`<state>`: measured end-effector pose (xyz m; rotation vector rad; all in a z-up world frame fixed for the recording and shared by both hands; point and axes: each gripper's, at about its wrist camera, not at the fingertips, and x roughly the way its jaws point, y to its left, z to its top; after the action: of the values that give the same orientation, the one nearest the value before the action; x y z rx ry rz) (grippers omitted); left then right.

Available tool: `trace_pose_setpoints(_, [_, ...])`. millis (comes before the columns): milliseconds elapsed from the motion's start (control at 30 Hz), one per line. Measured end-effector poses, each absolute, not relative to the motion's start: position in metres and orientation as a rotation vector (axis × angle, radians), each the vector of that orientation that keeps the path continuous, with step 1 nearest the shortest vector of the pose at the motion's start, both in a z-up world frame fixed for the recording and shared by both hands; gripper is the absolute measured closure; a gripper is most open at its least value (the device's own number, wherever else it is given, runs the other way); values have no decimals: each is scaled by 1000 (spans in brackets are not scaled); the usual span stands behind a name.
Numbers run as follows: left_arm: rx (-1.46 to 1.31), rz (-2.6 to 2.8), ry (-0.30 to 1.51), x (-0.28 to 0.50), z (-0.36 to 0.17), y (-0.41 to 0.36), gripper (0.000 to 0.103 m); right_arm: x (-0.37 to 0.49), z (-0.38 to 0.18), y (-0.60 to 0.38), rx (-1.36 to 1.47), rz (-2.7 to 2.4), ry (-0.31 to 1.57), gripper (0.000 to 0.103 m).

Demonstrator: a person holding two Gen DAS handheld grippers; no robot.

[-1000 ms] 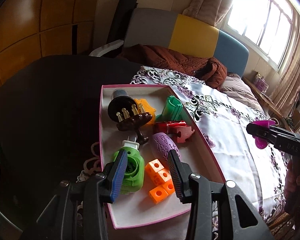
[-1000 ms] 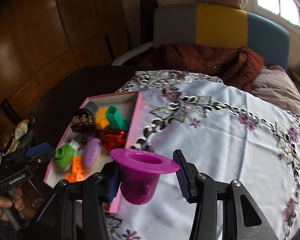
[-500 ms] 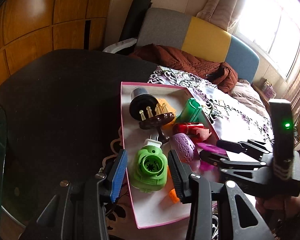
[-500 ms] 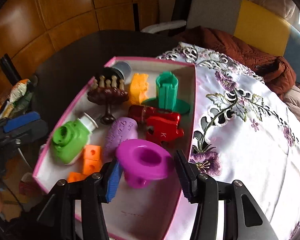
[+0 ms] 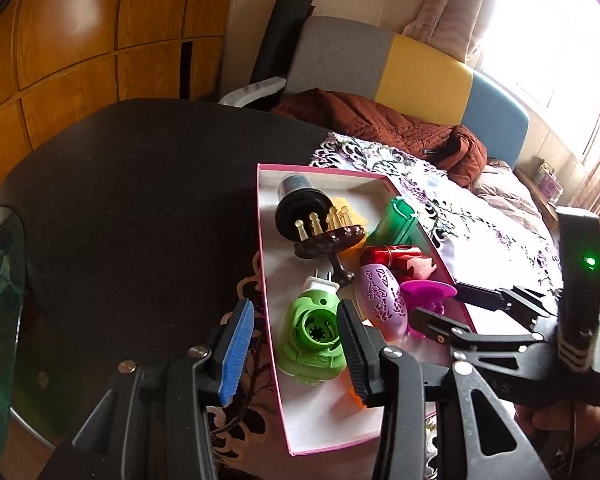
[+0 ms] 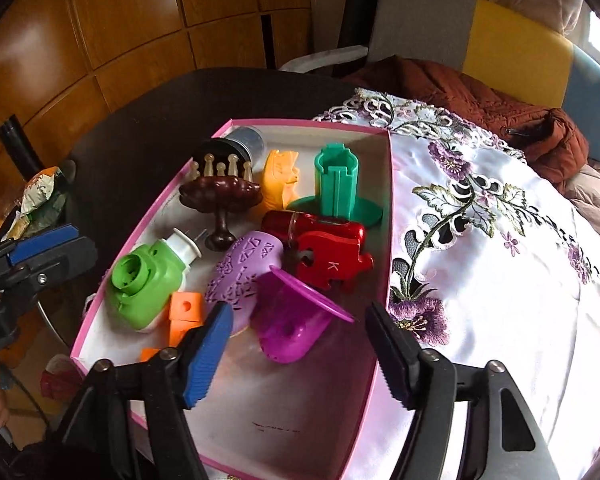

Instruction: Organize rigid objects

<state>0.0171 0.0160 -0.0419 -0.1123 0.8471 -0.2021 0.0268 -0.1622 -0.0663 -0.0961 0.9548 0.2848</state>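
The purple funnel-shaped cup lies tilted on its side on the floor of the pink box, its wide rim up toward 1 o'clock and its body resting against the lilac patterned oval at its 10 o'clock. The right tongs are spread wide on either side of it, touching nothing, so the cup seems released. The step in hand looks like clearing out: lift the right tongs straight up and back toward 6 o'clock, keeping both fingers off the rim so the cup does not roll, and mind the box wall at 3 o'clock. At 12 o'clock of the cup sits the red puzzle piece, beyond it the green holder; at 9 o'clock the orange cubes and the green plug-in device. The left tongs hang open over that device's end of the box, holding nothing. The box rests on a dark surface, beside an embroidered cloth at 3 o'clock
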Motion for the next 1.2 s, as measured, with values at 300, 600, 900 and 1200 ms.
trace_pose_setpoints(300, [-74, -137, 814, 7, -31, 12, 47, 5, -44, -173, -3, 216, 865, 16])
trace_pose_setpoints(600, [-49, -92, 773, -5, -17, 2, 35, -7, -32, -179, 67, 127, 806, 12])
trace_pose_setpoints(900, [-58, -12, 744, -11, -12, 8, 35, -15, -36, -176, 71, 115, 809, 12])
trace_pose_setpoints(1200, [-70, 4, 752, -10, -11, 14, 49, -18, -30, -170, 50, 112, 787, 12])
